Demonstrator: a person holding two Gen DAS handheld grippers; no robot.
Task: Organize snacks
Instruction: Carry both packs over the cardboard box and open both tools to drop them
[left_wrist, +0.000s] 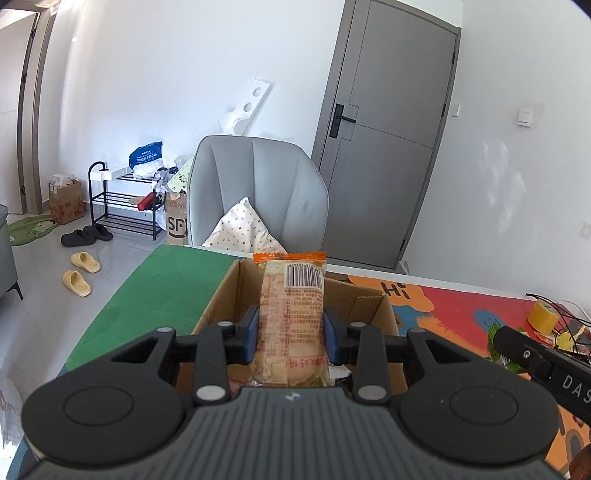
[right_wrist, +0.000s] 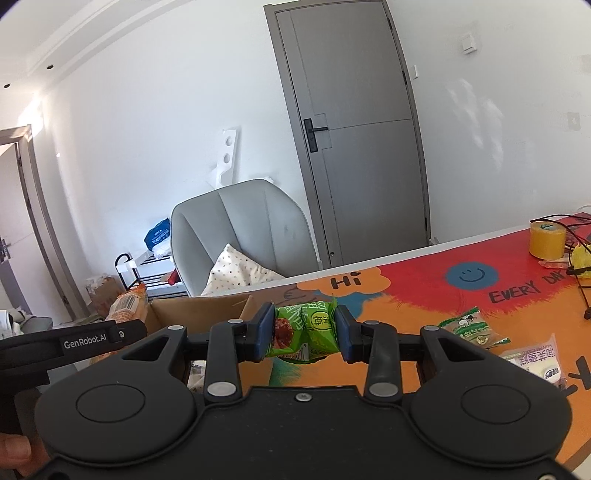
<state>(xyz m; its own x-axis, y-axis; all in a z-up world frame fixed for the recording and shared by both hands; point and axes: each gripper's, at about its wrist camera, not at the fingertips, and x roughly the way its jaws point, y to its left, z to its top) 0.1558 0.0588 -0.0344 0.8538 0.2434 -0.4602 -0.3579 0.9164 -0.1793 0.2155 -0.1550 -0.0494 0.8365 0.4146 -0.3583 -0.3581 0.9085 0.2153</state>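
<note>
The left tool (left_wrist: 290, 338) clamps an orange-edged bread packet (left_wrist: 291, 314) above the open cardboard box (left_wrist: 373, 314), its long axis running away from the camera, barcode end far. The right tool (right_wrist: 305, 333) pinches a crumpled green snack packet (right_wrist: 305, 328), with no clear axis, beside the box. Two more packets (right_wrist: 472, 328) lie loose on the worktop (right_wrist: 424, 295): sorting looks partway done

Orange-topped snack packet (left_wrist: 291, 317) above cardboard box (left_wrist: 373, 306)

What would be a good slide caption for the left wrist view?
Left gripper holds an orange-topped clear snack packet above the open brown cardboard box.
</note>
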